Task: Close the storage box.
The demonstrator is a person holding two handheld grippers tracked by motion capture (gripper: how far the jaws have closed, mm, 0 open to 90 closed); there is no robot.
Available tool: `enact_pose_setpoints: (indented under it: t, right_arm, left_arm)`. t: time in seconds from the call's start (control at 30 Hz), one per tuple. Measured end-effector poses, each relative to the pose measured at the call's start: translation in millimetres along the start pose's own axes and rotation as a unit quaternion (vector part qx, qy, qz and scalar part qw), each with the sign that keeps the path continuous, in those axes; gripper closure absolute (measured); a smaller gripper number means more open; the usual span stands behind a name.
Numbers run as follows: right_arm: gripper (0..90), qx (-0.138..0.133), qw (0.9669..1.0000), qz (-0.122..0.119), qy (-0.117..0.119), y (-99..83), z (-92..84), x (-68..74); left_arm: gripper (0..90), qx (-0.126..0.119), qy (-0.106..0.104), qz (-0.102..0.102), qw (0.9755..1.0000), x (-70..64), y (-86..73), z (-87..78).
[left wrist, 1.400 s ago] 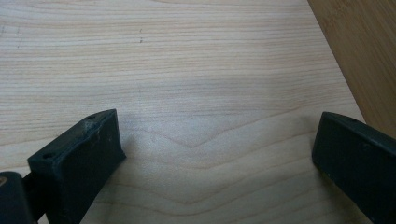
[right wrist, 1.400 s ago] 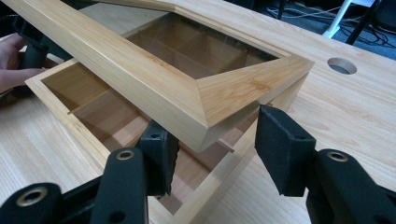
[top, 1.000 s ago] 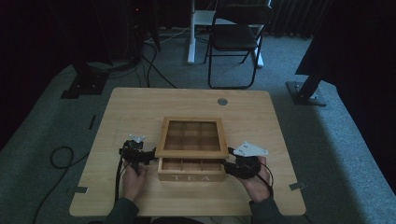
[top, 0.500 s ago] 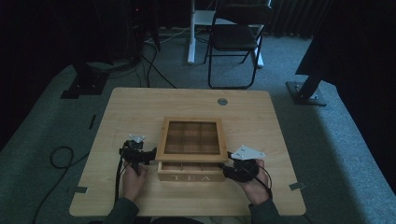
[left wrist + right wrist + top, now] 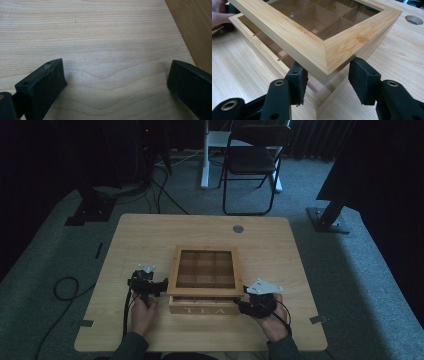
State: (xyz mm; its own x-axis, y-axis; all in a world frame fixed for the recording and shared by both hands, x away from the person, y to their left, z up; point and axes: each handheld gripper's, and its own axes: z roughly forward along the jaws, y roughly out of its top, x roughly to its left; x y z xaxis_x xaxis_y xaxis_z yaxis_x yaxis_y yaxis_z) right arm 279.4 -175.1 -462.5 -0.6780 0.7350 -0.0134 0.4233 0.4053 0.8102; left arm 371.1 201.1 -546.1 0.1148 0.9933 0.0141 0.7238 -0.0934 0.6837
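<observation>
Where the table (image 5: 150,240) runs toward its left edge, the left gripper (image 5: 146,285) rests low over bare wood just beside the left side of the tea box (image 5: 204,290), its jaws spread wide with nothing between them; in the left gripper view a strip of the box's bamboo side (image 5: 197,27) shows at the upper right. The box sits near the front edge of the table, about midway across, its base lettered TEA on the front face. Its lid (image 5: 317,42), a bamboo frame around a clear pane, is lifted at the front, leaving a gap above the base and its thin dividers. To the right, the right gripper (image 5: 327,80) straddles the lid's front right corner, jaws apart on either side of it; whether the pads actually press the wood I cannot tell. The box looks rigid and fairly light, though the smooth bamboo may slip, and the pane looks breakable. A hold on the solid frame edge, away from the pane, seems safest.
</observation>
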Motion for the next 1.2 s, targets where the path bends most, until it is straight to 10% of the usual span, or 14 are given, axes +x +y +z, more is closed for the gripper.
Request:
enact_pose_setpoints:
  t: [1.2]
  right_arm:
    - [48.7, 0.018, 0.9998, -0.002, 0.010, -17.3, -4.7, 1.7]
  left_arm:
    - [1.6, -0.001, 0.001, -0.002, 1.0000, -0.3, -0.1, 0.1]
